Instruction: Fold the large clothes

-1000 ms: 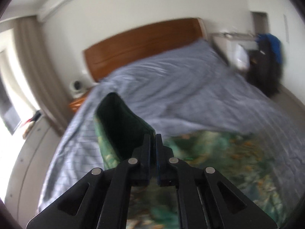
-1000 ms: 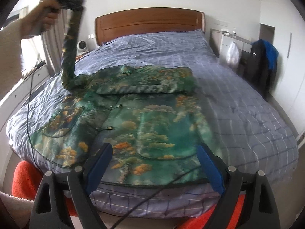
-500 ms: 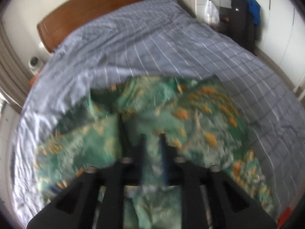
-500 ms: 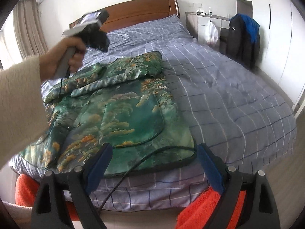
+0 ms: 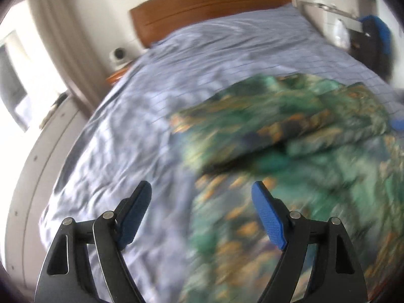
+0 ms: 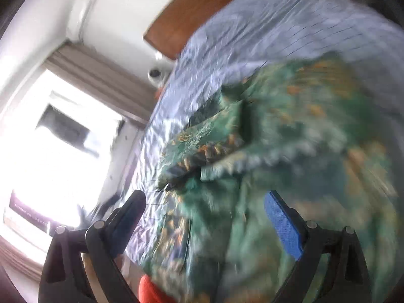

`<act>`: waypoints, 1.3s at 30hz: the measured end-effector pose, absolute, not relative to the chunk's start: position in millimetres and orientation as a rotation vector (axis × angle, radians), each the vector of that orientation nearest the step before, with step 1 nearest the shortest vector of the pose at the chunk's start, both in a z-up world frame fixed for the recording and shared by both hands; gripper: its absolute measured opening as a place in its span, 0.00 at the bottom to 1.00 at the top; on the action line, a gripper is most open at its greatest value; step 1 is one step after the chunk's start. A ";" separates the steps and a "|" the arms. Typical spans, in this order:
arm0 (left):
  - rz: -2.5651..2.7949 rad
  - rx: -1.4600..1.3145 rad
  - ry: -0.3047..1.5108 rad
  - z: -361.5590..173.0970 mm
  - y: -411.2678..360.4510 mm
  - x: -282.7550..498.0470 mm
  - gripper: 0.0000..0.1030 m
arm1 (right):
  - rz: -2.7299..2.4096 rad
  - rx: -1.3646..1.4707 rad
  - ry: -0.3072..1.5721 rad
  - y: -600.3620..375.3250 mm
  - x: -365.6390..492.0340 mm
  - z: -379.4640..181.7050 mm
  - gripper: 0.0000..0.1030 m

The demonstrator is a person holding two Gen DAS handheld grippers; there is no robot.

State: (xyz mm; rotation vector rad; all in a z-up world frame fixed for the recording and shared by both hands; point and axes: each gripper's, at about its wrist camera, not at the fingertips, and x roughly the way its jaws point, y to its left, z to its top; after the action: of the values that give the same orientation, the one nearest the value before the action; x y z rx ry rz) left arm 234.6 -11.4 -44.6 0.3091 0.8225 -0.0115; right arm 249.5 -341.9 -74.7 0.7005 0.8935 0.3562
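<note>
A green garment with an orange and gold print (image 5: 290, 136) lies on the bed, with a sleeve folded across its upper part. It also shows in the right wrist view (image 6: 290, 139), blurred. My left gripper (image 5: 202, 207) is open and empty above the garment's left edge. My right gripper (image 6: 204, 214) is open and empty above the garment's lower left part. Both views are motion-blurred.
The bed has a grey-blue checked cover (image 5: 202, 58) and a wooden headboard (image 5: 209, 7). A bedside table with a small white device (image 5: 118, 54) stands at the left by the curtain (image 5: 63, 40). Dark and blue clothes (image 5: 373, 40) hang at the right. Something orange-red (image 6: 151, 290) shows below the bed's edge.
My left gripper has let go of the sleeve, which now lies folded on the garment, and has opened wide. Both grippers have swung left towards the garment's left side.
</note>
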 end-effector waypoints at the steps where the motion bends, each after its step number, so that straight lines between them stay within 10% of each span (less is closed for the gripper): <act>1: 0.012 0.295 0.822 -44.4 5.4 220.9 0.81 | 0.355 0.698 0.936 -334.4 276.5 -86.9 0.91; 10: 0.089 0.147 0.830 -54.2 72.8 150.9 0.87 | 0.290 0.662 1.056 -307.5 397.9 -165.1 0.54; 13: 0.101 0.137 0.854 -67.9 76.4 146.9 0.87 | 0.300 0.600 1.100 -295.3 408.4 -168.5 0.17; 39: 0.116 0.140 0.867 -78.2 56.4 138.0 0.87 | -0.097 0.378 0.861 -359.4 334.3 -95.6 0.15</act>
State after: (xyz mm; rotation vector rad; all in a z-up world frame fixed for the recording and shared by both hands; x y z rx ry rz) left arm 138.0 56.4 -78.2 0.1404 0.8668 0.1156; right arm 334.3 -359.4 -95.6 0.3781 0.8609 -0.0972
